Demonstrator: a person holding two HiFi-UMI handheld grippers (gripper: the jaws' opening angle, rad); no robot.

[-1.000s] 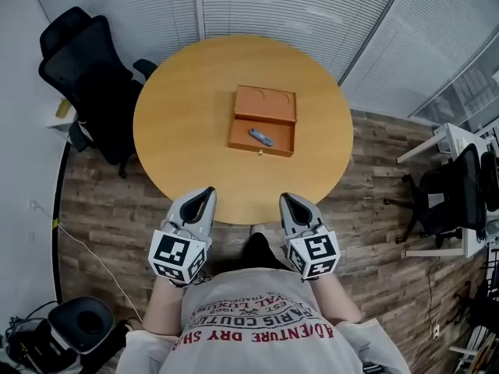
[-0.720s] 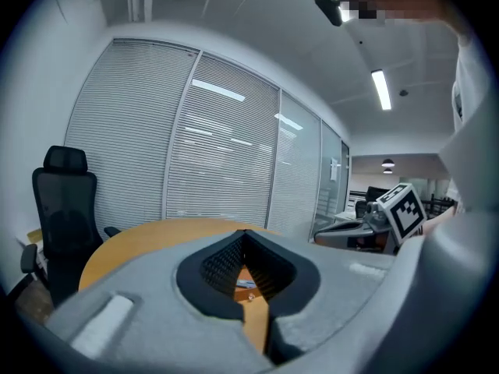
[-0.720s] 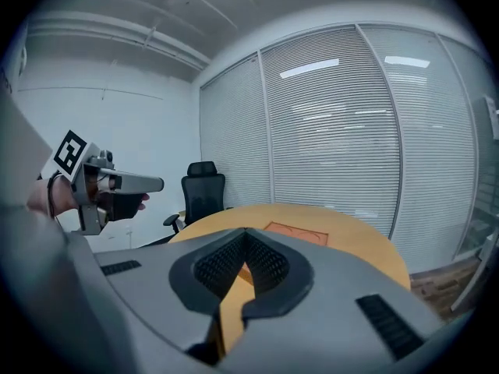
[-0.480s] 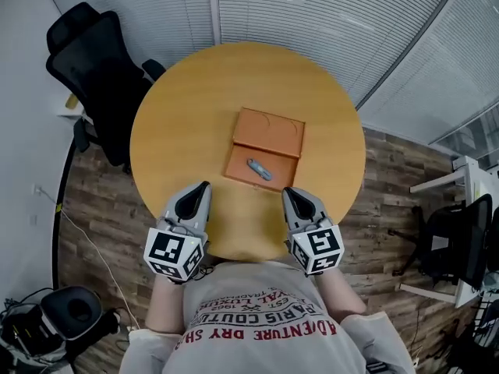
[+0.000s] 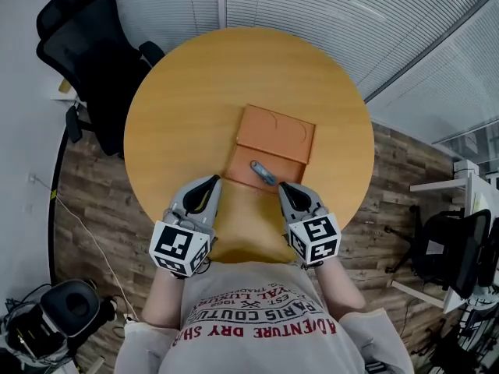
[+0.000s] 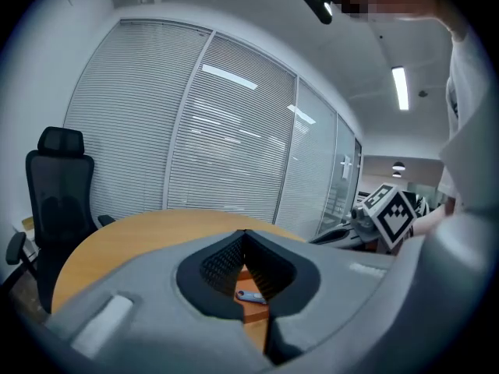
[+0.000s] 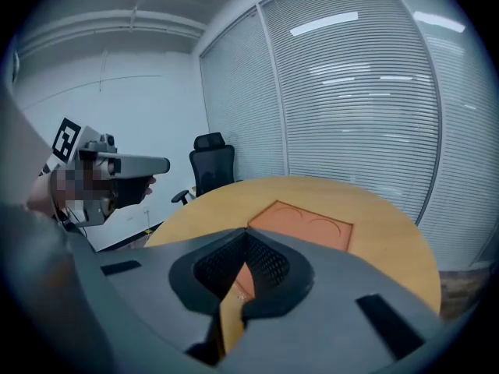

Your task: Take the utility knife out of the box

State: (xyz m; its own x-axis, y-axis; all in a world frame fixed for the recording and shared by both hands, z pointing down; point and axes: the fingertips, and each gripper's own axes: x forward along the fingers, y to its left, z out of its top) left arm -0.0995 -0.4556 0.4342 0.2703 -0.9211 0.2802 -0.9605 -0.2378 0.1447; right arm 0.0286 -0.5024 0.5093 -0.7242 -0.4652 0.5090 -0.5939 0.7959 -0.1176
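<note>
Utility knife (image 6: 251,296) shows in left gripper view, not right.

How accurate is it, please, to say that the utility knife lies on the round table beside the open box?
Not quite: the utility knife lies inside the open box, not beside it; the box sits on the round table. The head view shows this.

Grey-blue utility knife (image 5: 262,173) inside open box (image 5: 277,133)

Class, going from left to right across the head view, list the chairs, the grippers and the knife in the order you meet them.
black office chair → left gripper → utility knife → right gripper → second black chair
</note>
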